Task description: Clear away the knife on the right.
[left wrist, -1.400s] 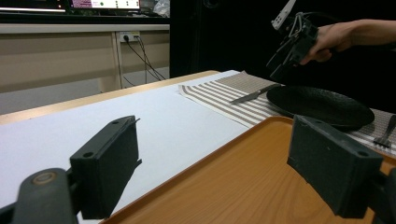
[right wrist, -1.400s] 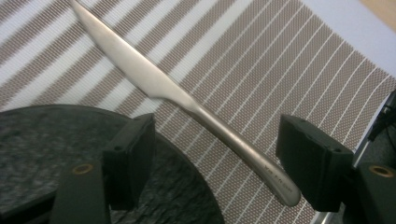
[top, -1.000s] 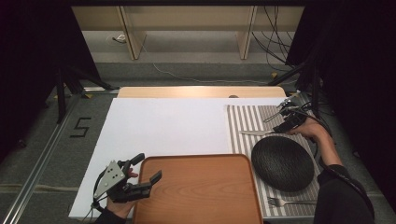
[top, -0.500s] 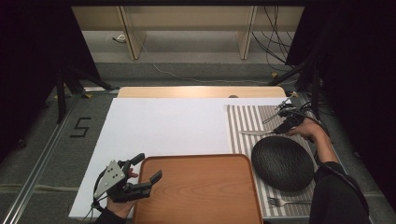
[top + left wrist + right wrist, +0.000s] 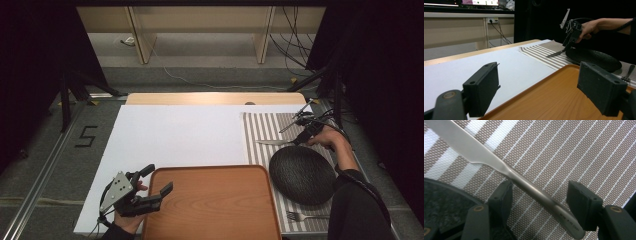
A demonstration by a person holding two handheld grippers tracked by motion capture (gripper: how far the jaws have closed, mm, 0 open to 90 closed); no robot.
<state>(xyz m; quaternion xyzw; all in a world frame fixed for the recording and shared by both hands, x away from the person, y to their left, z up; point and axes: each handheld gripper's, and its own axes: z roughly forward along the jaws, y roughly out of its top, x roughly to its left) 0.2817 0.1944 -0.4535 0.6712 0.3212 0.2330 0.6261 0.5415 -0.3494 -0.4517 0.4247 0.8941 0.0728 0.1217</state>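
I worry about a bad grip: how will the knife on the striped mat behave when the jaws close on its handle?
The knife looks like smooth polished metal, so it may slip. It lies diagonally between the right gripper's jaws, so it might twist when pinched. It seems stiff, lying flat on the mat.

High overhead forward; gripper views low, sharing placemat [image 5: 260, 131].

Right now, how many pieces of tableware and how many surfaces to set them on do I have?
Cutlery: 2, knife and fork
Plates: 1, plate
Trays: 1, tray
Mats: 1, mat
Total: 5
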